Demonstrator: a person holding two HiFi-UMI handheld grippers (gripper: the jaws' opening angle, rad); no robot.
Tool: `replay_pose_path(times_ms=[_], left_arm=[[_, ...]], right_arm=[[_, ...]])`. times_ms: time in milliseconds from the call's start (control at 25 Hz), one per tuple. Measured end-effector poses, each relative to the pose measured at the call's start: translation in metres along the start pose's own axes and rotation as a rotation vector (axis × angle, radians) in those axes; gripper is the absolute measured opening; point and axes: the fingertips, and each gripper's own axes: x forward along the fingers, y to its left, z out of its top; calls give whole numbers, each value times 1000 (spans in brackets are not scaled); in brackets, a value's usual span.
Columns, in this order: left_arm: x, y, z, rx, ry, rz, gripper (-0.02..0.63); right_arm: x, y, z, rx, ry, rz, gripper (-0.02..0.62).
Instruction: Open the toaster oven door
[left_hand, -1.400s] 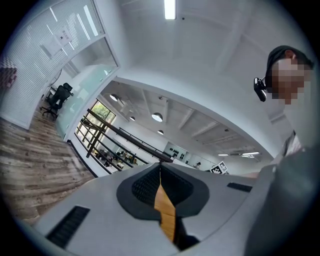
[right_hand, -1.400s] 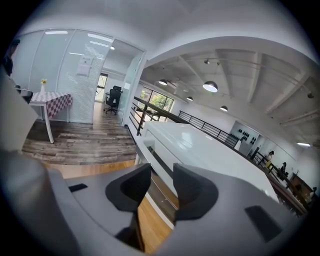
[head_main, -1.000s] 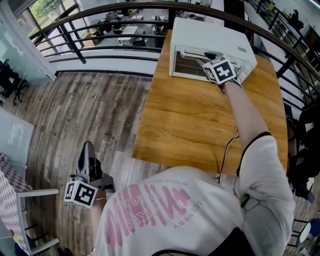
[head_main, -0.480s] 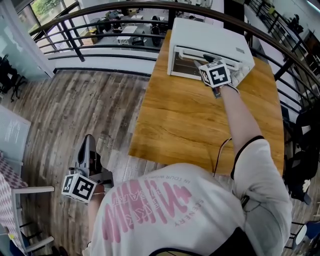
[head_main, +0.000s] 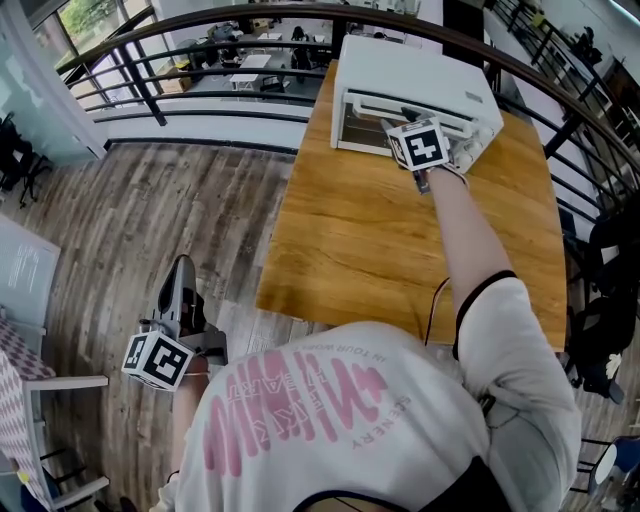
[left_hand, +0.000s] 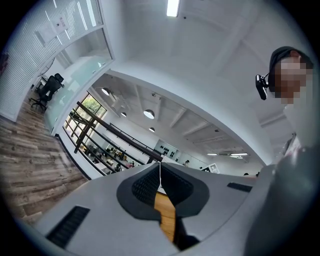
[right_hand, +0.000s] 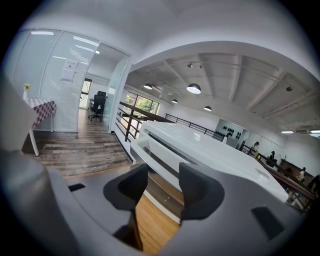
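One view alone shows the right gripper (right_hand: 161, 172), jaws apart, at the oven (right_hand: 210, 155).

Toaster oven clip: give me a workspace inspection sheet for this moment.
Surface: wooden table, holding only the oven.
Job's things: white toaster oven at the table's far end; its door looks shut.
Clutter: nothing seen.
Grippers: right gripper at the oven's front, jaws apart, gripping nothing; left gripper shut and empty, beside the person over the plank floor.
Cables: thin cable hanging by the right arm near the table's near edge.
Surroundings: black railing; desks on a lower level beyond it.
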Motion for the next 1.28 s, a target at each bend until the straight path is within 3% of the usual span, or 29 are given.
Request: replay_pose_path(times_ms=[400, 840, 1280], left_arm=[[5, 10, 0, -17, 33, -21, 21], [53, 22, 17, -19, 117, -155, 21], [87, 36, 40, -16, 148, -275, 21]], right_arm=[[-4, 13, -6, 5, 11, 7, 189], [-19, 23, -11, 14, 45, -24, 189], [-28, 37, -23, 19, 67, -51, 196]])
